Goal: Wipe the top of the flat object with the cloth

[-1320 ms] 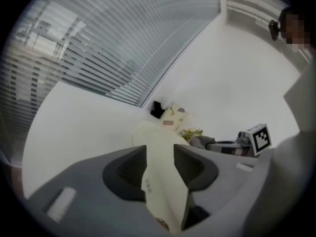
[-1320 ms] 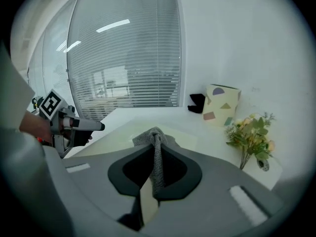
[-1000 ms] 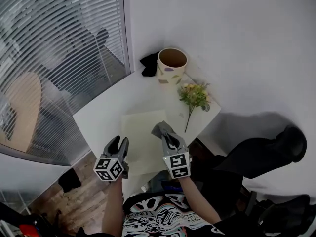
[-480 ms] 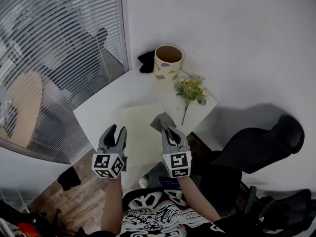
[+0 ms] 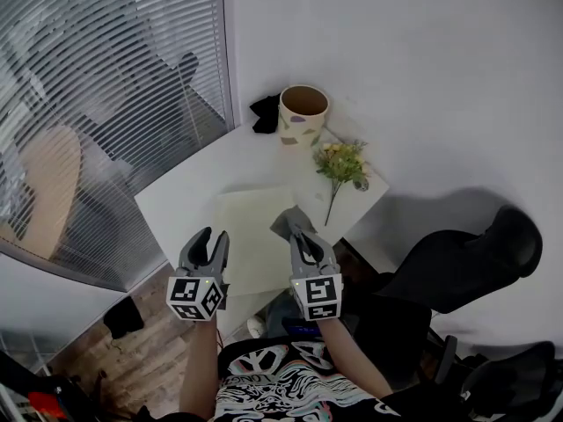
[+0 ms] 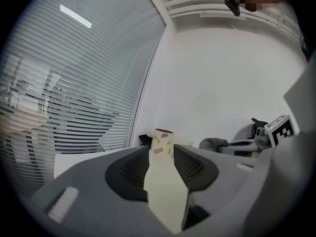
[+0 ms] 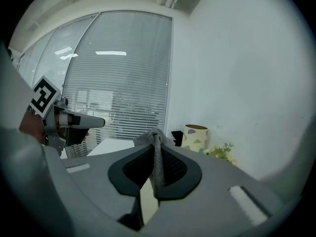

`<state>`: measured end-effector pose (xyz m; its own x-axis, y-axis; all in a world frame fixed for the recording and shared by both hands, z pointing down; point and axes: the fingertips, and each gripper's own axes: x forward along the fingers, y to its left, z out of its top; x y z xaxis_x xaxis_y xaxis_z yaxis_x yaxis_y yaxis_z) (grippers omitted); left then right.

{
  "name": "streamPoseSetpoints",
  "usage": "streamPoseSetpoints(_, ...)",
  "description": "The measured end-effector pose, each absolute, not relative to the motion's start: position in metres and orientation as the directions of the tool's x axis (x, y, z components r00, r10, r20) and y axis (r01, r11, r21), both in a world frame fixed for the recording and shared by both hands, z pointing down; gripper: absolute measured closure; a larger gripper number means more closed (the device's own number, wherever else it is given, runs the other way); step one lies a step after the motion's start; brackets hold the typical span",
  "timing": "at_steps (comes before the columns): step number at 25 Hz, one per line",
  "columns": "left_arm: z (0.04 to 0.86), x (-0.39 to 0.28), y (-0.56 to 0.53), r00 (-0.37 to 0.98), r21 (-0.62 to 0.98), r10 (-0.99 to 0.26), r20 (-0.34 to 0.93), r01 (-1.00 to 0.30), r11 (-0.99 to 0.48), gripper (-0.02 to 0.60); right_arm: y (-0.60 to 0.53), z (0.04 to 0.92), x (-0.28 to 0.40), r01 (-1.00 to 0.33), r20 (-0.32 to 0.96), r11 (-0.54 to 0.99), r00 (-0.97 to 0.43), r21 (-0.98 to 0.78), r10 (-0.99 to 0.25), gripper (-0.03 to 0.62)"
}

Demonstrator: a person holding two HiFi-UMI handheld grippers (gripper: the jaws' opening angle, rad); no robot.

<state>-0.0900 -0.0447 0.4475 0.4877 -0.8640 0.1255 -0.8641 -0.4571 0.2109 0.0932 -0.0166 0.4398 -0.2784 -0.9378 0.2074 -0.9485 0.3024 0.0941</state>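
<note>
Head view: the white tabletop (image 5: 185, 196) carries a pale flat object (image 5: 251, 227) that lies toward its near edge. A cup (image 5: 303, 114) stands at the far corner and flowers (image 5: 343, 161) lie toward the right corner. The right hand-held gripper (image 5: 299, 234) is over the right side of the flat object, and a grey cloth (image 5: 286, 224) sticks out of its tips. The left hand-held gripper (image 5: 208, 241) is at the near left side of the flat object, with its two prongs clearly separated.

Left gripper view: the jaws stand apart and pinch nothing. Through the gap only the pale surface of the flat object shows, with the cup behind it. I cannot tell whether the tips touch the surface.

Right gripper view: the jaws are pressed together on the cloth, which rises between them as a folded ridge and bunches above the tips. A strip of the flat object shows below.

The wiping seems to be at its beginning. To do it well, the right hand-held gripper should come down until the bunched cloth, not the hard tips, meets the surface. It should then sweep across in overlapping strokes, ending each one before the flowers. The flat object looks light and may slide, so the left hand-held gripper can press on its near side.
</note>
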Motion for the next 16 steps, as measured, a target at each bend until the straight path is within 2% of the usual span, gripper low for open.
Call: streamPoseSetpoints(16, 0.449, -0.105, -0.048, 0.486, 0.235, -0.864, 0.128, -0.862, -0.45, 0.376, -0.016, 0.437, 0.084, -0.948, 0.214, 0.303, -0.278, 0.094, -0.936, 0.578)
